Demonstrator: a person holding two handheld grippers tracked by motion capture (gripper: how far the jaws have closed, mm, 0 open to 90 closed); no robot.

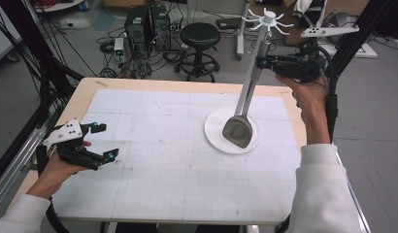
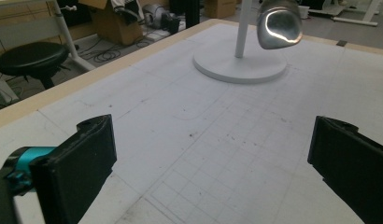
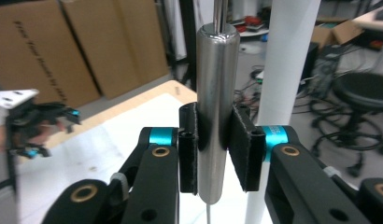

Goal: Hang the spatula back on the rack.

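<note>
Ladle [image 1: 238,130] hangs with its bowl low over the white round base [image 1: 214,138] of the rack at center-right of the high view, handle slanting up toward the top right. Right gripper [image 3: 216,151] is clamped on that shiny steel handle [image 3: 217,84], pads pressing both sides. Left gripper [image 1: 106,141] sits at the lower left, jaws spread wide with nothing between them. Whether the bowl actually touches the base, I honestly can't tell.
</note>
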